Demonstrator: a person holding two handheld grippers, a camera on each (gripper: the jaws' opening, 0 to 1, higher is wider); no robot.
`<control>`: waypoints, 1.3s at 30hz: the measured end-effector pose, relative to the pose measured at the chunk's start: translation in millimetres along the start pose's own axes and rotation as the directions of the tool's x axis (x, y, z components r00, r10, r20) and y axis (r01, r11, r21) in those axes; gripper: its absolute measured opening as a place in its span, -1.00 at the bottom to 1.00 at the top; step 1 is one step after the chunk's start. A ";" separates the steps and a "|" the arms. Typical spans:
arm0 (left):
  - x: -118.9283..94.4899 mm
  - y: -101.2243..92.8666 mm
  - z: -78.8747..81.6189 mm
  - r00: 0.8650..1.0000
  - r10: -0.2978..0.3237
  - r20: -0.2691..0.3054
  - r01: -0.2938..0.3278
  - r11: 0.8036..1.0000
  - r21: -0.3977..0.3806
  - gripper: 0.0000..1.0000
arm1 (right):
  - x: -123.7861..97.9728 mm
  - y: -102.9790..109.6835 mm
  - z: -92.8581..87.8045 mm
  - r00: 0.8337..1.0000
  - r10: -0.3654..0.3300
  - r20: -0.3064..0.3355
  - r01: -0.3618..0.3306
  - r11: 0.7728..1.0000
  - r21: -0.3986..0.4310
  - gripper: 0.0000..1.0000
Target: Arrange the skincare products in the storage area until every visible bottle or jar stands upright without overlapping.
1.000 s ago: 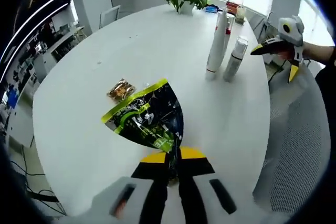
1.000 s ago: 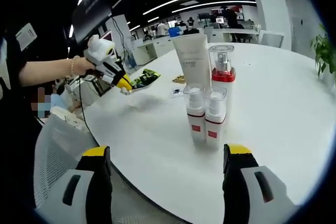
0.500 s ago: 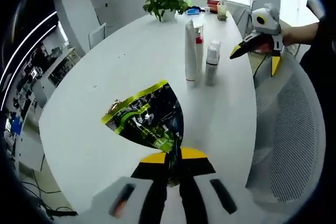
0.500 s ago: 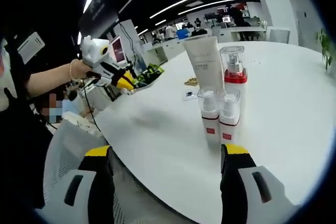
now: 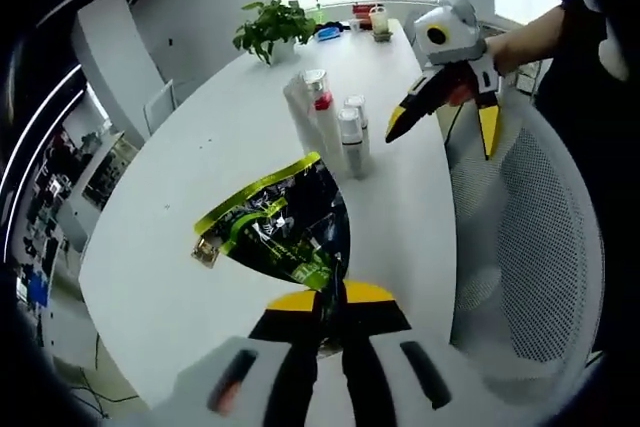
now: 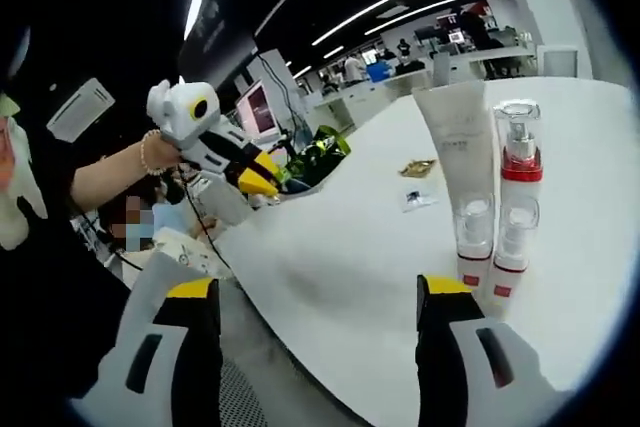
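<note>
My left gripper (image 5: 330, 299) is shut on a black and green foil pouch (image 5: 283, 221), held in the air over the white table (image 5: 200, 147). Behind it a white tube (image 5: 300, 112), a red-collared pump bottle (image 5: 321, 107) and two small clear-capped bottles (image 5: 350, 137) stand upright in a tight group. My right gripper (image 6: 310, 297) is open, empty, just off the table's edge. In the right gripper view the tube (image 6: 450, 147), the pump bottle (image 6: 517, 152) and the two small bottles (image 6: 472, 237) stand ahead; the left gripper (image 6: 215, 142) holds the pouch (image 6: 318, 147) at the left.
A gold sachet (image 6: 418, 167) and a small white sachet (image 6: 413, 198) lie on the table (image 6: 340, 247) beyond the bottles. A potted plant (image 5: 268, 27) and jars stand at the far end. A mesh chair (image 5: 520, 237) sits beside the table's edge.
Both views have swung: the bottle group now sits closer behind the pouch, and the right gripper looms nearer in the left gripper view. The pouch stays clamped; the bottles have not moved.
</note>
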State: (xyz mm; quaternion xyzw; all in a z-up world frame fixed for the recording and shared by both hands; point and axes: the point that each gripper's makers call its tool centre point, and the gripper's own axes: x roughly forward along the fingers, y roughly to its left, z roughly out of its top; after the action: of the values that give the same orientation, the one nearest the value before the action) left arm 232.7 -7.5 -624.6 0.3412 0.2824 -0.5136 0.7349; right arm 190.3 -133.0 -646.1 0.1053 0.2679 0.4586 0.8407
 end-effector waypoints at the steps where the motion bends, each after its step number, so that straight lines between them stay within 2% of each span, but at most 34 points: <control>1: -1.2 -3.2 0.1 1.000 -0.005 -0.004 0.005 1.000 0.012 -0.92 | 2.2 1.6 2.9 1.000 0.009 0.009 -0.009 1.000 0.008 0.57; 4: -5.0 -11.0 3.4 1.000 -0.016 0.000 0.016 0.999 0.047 -0.91 | 10.9 5.2 11.4 0.998 0.043 0.040 -0.045 0.998 0.036 0.51; 8: -8.5 -18.6 6.6 1.000 -0.025 0.002 0.024 0.997 0.070 -0.91 | 20.1 10.0 12.0 0.997 0.066 0.040 -0.069 0.995 0.068 0.42; 11: -11.6 -24.2 10.2 1.000 -0.030 0.006 0.029 0.996 0.088 -0.91 | 23.8 15.9 23.5 0.992 0.088 0.095 -0.098 0.988 0.116 0.36; 17: -13.7 -36.0 23.7 0.998 -0.054 0.039 0.049 0.992 0.113 -0.91 | 28.7 18.1 41.6 0.983 0.086 0.162 -0.112 0.981 0.157 0.21; 23: -11.4 -44.8 34.2 0.996 -0.071 0.049 0.064 0.988 0.143 -0.91 | 33.1 26.3 51.1 0.975 0.096 0.202 -0.140 0.966 0.216 -0.01; 26: -12.1 -49.3 41.9 0.994 -0.090 0.067 0.080 0.988 0.128 -0.90 | 34.6 26.2 52.3 0.973 0.087 0.212 -0.138 0.962 0.237 -0.11; 29: -11.6 -50.9 44.2 0.992 -0.102 0.081 0.091 0.988 0.124 -0.90 | 36.1 26.3 50.7 0.972 0.083 0.220 -0.141 0.954 0.265 -0.36; 31: -10.8 -51.5 45.5 0.991 -0.103 0.085 0.092 0.988 0.127 -0.89 | 35.2 27.0 53.2 0.967 0.081 0.243 -0.154 0.943 0.296 -0.67; 32: -9.8 -53.3 46.9 0.991 -0.107 0.080 0.096 0.987 0.130 -0.87 | 33.5 23.6 55.4 0.965 0.048 0.260 -0.134 0.937 0.323 -0.81; 34: -9.0 -47.0 46.3 0.993 -0.076 0.088 0.063 0.989 0.135 -0.82 | 30.3 25.4 60.2 0.954 0.062 0.292 -0.171 0.915 0.366 -0.88; 35: -7.9 -46.1 45.1 0.993 -0.076 0.088 0.065 0.990 0.129 -0.78 | 27.1 27.0 64.8 0.945 0.075 0.319 -0.206 0.893 0.401 -0.90; 37: -5.6 -43.2 48.4 0.990 -0.067 0.126 0.058 0.996 0.075 -0.66 | 25.6 21.7 61.2 0.954 0.035 0.299 -0.150 0.915 0.373 -0.95; 39: -3.9 -42.2 48.9 0.989 -0.060 0.139 0.052 0.997 0.054 -0.59 | 22.7 21.1 62.9 0.950 0.033 0.312 -0.157 0.911 0.380 -0.96</control>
State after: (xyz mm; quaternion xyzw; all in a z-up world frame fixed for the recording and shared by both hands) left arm 194.7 -54.1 -600.8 0.3146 0.2265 -0.5636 0.7294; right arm 219.6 -98.2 -592.7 0.3561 0.2204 0.4137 0.8084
